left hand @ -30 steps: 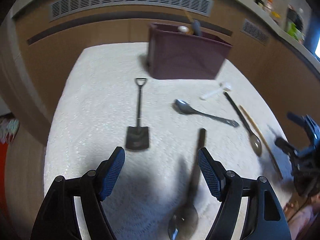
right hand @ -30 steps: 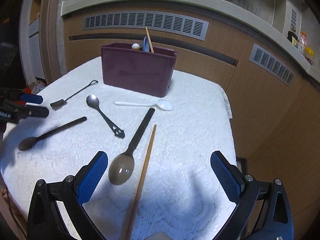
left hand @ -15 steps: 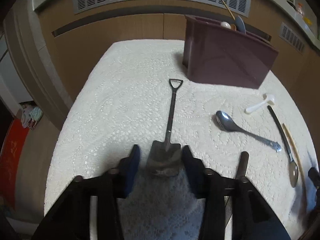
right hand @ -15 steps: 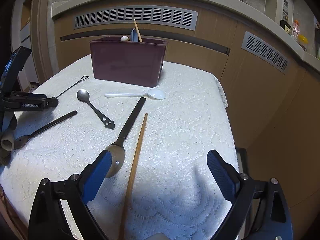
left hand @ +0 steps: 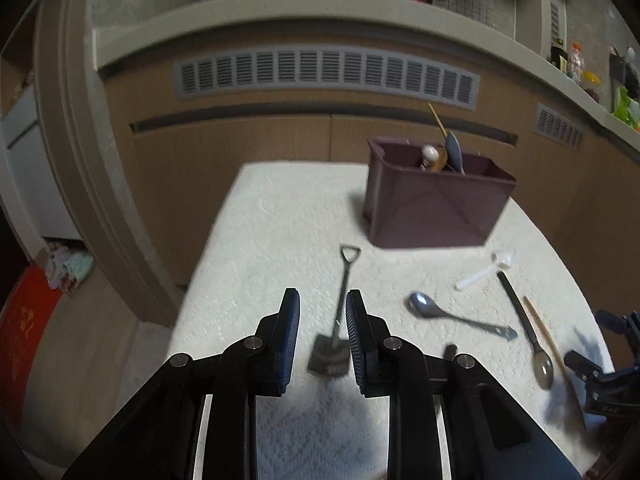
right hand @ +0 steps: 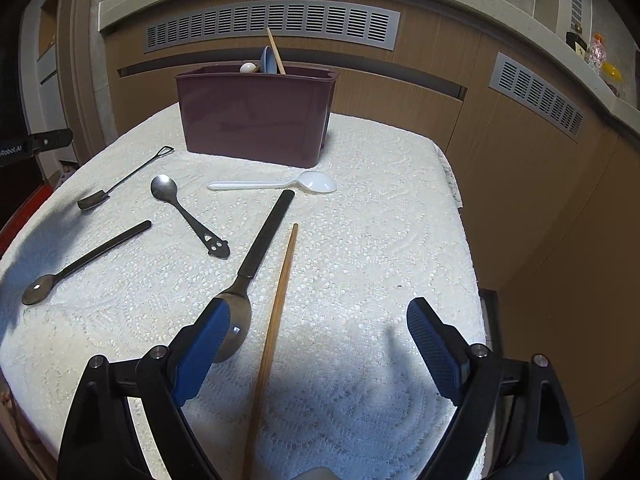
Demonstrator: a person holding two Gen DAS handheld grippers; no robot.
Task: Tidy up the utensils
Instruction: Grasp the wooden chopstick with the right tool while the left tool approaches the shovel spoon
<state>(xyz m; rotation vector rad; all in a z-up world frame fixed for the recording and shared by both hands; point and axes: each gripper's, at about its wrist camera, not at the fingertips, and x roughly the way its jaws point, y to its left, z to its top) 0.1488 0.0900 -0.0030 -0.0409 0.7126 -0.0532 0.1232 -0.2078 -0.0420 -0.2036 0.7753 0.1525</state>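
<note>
Surface [right hand: 380, 208]: white lace cloth, maroon bin [right hand: 256, 116] at far edge | my left hand-held gripper [left hand: 322, 336] narrowed with a gap, holding nothing, above shovel spoon [left hand: 334, 344] near left edge | my right hand-held gripper [right hand: 316, 344] spread wide over black-handled spoon [right hand: 256, 256] and chopstick [right hand: 276, 320] at near edge.

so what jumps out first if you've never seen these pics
The maroon utensil bin at the table's far edge, with a few utensils already standing in it, catches the eye first. Next come the utensils scattered on the white lace tablecloth, notably the shovel-shaped spoon under the left gripper. The right gripper, jaws wide, straddles a wooden chopstick.
</note>
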